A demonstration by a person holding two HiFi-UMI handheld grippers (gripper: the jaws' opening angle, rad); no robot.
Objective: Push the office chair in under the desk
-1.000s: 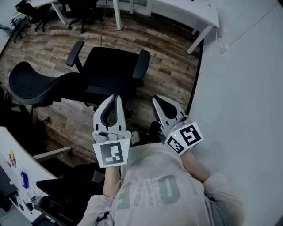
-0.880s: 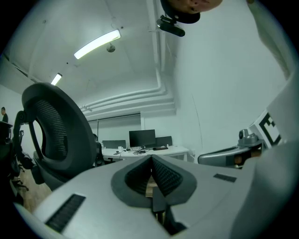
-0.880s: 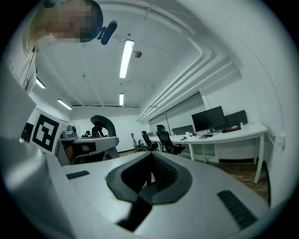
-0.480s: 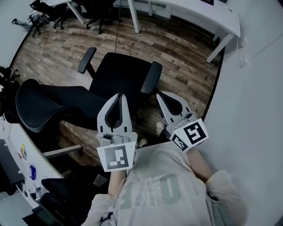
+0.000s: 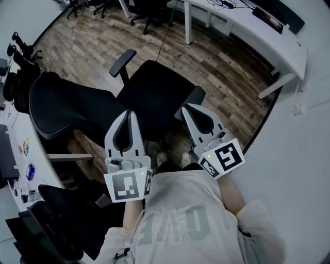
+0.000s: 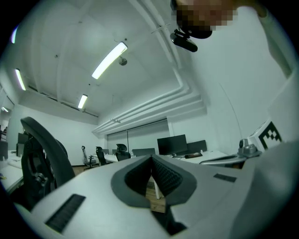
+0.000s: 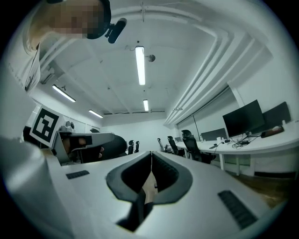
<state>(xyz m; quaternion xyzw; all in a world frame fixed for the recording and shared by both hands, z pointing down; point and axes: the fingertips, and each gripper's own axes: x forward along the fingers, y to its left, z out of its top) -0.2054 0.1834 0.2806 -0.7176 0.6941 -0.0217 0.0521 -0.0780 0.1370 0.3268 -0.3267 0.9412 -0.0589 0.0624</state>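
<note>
The black office chair's seat (image 5: 154, 93) lies just beyond both grippers in the head view. Its mesh backrest (image 5: 62, 111) is to the left, with one armrest (image 5: 122, 59) at the far side and the other (image 5: 195, 97) near the right gripper. My left gripper (image 5: 129, 114) is shut and empty, its tip over the seat's near edge. My right gripper (image 5: 186, 108) is shut and empty beside the near armrest. Whether either touches the chair I cannot tell. The long white desk (image 5: 247, 28) runs across the upper right. In the gripper views the left gripper (image 6: 151, 161) and the right gripper (image 7: 151, 156) both show their pads pressed together.
A white wall (image 5: 304, 154) stands close on the right. A second desk (image 5: 15, 154) with small items lines the left edge, and another dark chair (image 5: 51, 221) sits at lower left. More chairs (image 5: 149, 13) stand at the far end of the wood floor (image 5: 227, 77).
The head view has swung: chair and white desk now sit further right and lower in frame, the backrest more exposed at left. Both grippers keep the same shut pose.
</note>
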